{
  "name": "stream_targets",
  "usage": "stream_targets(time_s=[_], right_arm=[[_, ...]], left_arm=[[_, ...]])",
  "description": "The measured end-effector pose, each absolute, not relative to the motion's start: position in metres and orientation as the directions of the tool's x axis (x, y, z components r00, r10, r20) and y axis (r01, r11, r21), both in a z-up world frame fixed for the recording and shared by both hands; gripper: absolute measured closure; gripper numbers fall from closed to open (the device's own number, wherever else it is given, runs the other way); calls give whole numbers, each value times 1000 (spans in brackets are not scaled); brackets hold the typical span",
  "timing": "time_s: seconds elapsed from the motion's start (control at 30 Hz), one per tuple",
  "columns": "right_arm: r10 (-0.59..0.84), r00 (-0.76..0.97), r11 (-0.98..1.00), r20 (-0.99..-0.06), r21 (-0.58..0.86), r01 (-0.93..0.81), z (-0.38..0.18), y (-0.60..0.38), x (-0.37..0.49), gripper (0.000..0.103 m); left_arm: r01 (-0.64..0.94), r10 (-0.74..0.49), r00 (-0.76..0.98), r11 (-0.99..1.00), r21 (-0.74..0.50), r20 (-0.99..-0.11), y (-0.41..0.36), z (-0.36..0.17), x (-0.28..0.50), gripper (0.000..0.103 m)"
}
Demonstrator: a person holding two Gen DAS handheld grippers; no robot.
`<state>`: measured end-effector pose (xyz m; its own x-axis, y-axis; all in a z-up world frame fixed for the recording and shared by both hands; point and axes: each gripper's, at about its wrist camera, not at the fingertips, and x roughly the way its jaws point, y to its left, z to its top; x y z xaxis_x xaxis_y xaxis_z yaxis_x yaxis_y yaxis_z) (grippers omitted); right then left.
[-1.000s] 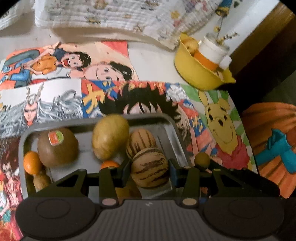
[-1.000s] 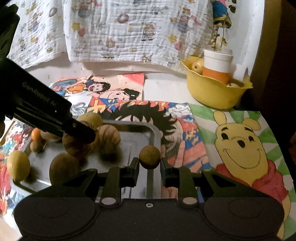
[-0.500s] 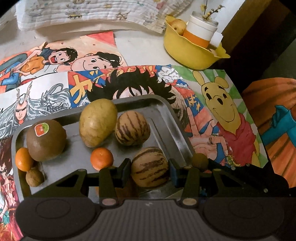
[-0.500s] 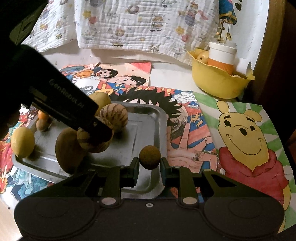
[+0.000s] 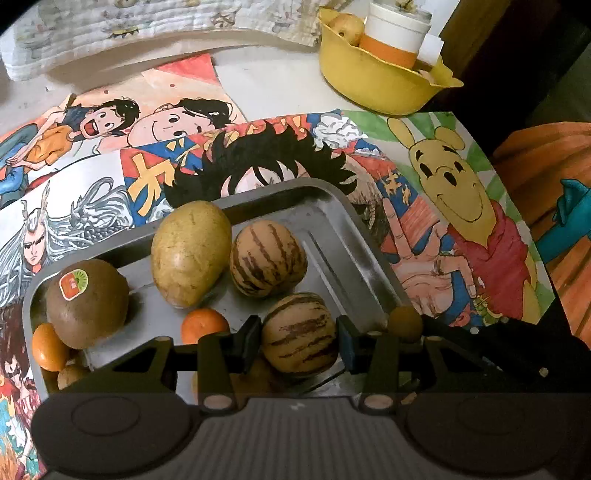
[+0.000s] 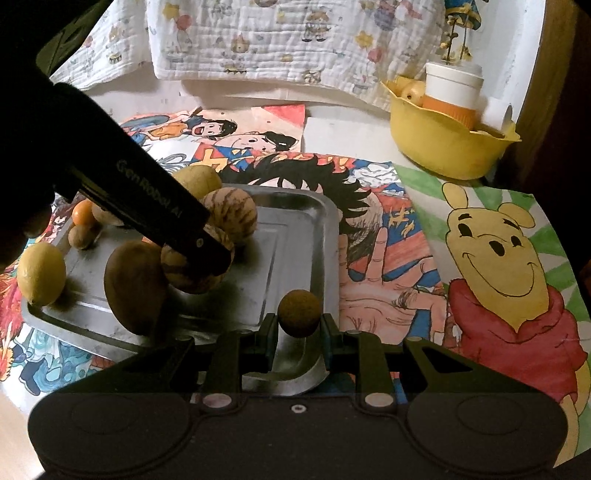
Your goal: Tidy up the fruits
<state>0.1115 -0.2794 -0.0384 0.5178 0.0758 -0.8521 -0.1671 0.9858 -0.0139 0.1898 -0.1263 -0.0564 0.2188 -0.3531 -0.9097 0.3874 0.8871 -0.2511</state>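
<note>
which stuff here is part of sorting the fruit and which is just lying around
Job: metal tray, striped melon in left tool, small brown fruit in right tool, kiwi, mango, tangerine.
Lying about: yellow bowl, cartoon drawings, quilted cloth.

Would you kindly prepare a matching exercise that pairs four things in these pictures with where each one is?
Things:
1. striped fruit
2. small brown ball
3. white cup
4. stickered kiwi

Places:
A. in the yellow bowl
B. in the right tongs
C. at the tray's left end
D. in the left tongs

Pairs: 1-D, 2-B, 3-A, 4-C
</note>
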Motion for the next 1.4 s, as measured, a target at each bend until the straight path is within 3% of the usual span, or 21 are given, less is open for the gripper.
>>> stream_targets(time_s=[0.77,0.97,1.23,1.4], right_arm=[[73,509,984,-858,-22,-179,-42,-277,121,75],[54,513,987,-856,-34,-160,-39,-279,123,60],[39,523,990,-851,-40,-138,-30,-284,122,34],[29,532,991,-847,-44,-125,-22,-286,121,25]], left_arm=[[369,-328,191,897,-242,-925,-125,-66,200,54],[358,-328,183,900,-248,-927,-124,-66,199,51],[319,-327,191,912,-256,-926,-115,-56,194,32],[292,-331,209,919,-264,-920,-107,-45,188,22]])
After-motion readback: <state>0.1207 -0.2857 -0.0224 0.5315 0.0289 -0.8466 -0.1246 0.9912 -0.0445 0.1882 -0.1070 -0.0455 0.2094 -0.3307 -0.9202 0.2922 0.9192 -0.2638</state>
